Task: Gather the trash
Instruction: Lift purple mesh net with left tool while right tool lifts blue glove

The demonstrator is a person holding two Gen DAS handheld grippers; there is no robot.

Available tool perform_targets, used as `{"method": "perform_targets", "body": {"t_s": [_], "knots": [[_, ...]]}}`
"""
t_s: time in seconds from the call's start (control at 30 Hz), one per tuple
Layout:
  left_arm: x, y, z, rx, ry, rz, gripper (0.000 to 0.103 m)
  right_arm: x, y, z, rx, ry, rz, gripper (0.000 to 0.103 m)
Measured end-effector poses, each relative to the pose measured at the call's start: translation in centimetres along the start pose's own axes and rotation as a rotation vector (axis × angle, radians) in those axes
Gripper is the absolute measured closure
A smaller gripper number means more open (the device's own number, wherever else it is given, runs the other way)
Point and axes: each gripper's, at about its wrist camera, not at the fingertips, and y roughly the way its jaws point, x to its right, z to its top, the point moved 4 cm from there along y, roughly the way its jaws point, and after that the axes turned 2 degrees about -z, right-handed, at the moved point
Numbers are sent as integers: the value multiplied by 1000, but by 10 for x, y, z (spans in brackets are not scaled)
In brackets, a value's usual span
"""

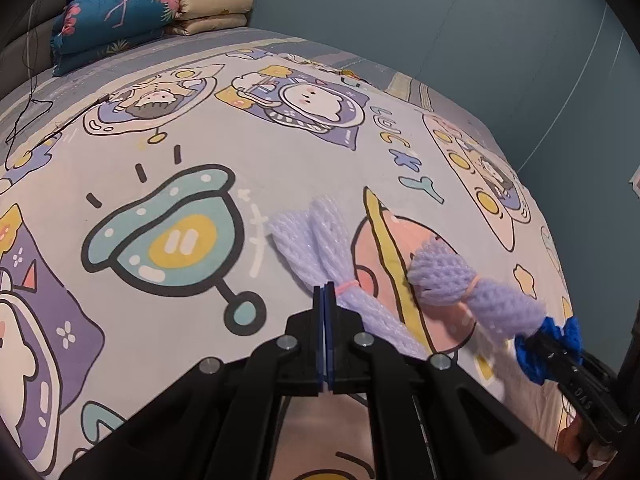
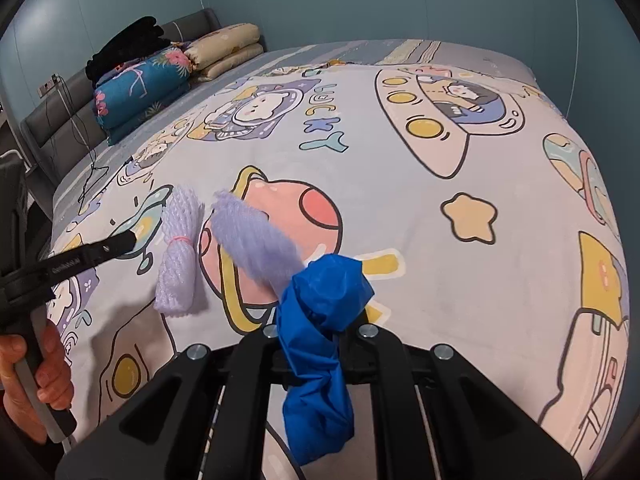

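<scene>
A bed (image 2: 460,240) covered in a pale cartoon space-print sheet fills both views, with folded quilts (image 2: 144,88) stacked at the upper left against a teal wall. Two pieces of trash matter here. A pale lilac foam-net sleeve cinched with a pink band (image 1: 316,256) lies flat on the sheet at centre of the left wrist view, its long axis running from upper left to lower right, its lower end passing just beside the left tool (image 1: 325,340), whose fingers are pressed together on nothing I can make out. A second, darker lilac foam-net sleeve (image 1: 472,288) sits to the right of it, blurred, apparently lifted along with a crumpled blue plastic bag (image 2: 320,320) pinched in the right tool (image 2: 320,344). The flat sleeve therefore lies nearer the left tool, which would likely need to part its fingers and shift slightly right across the banded waist.
</scene>
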Motion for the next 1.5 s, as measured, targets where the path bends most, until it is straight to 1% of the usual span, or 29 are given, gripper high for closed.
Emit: {"method": "perform_targets", "body": {"t_s": [0.1, 0.23, 0.33, 0.43, 0.5, 0.57, 0.6, 0.67, 0.77, 0.83, 0.87, 0.9, 0.97, 1.03, 1.1, 1.27, 1.4, 1.5], "knots": [[4, 6, -2, -17, 2, -8, 102, 3, -5, 0, 4, 5, 9, 96], [5, 19, -2, -44, -1, 9, 102, 0, -3, 0, -8, -3, 31, 96], [5, 30, -1, -73, -20, -15, 102, -11, 4, 6, -8, -27, 68, 96], [8, 39, -1, -84, -9, 3, 102, -23, 12, 16, -9, -48, 113, 96], [6, 47, 0, -94, -12, 23, 98, -34, 20, 21, -30, -78, 164, 96], [1, 51, 2, -99, -31, 28, 86, -43, 27, 21, -54, -111, 184, 96], [-2, 54, 3, -99, -47, 35, 84, -47, 30, 20, -60, -119, 193, 95], [-8, 58, 4, -107, -69, 30, 83, -56, 37, 18, -88, -141, 228, 95], [-12, 62, 4, -118, -91, 28, 84, -69, 46, 16, -108, -174, 249, 94], [-11, 61, 4, -116, -84, 26, 87, -76, 52, 14, -124, -190, 251, 93], [-10, 61, 3, -115, -76, 22, 91, -78, 54, 13, -131, -196, 257, 91], [-8, 61, 3, -115, -66, 19, 93, -79, 56, 12, -137, -199, 260, 86], [-7, 62, 3, -113, -57, 21, 93, -81, 56, 11, -139, -203, 263, 80], [-6, 63, 4, -115, -61, 10, 96, -83, 55, 8, -139, -211, 266, 69], [-4, 63, 4, -115, -62, 6, 99, -83, 54, 6, -140, -224, 255, 69], [-2, 63, 3, -115, -38, 23, 99, -88, 62, -4, -150, -287, 192, 68], [-3, 65, 4, -116, -45, 17, 100, -91, 68, -6, -153, -310, 162, 68], [-1, 65, 4, -113, -30, 22, 100, -91, 73, -8, -156, -318, 144, 70]]}}
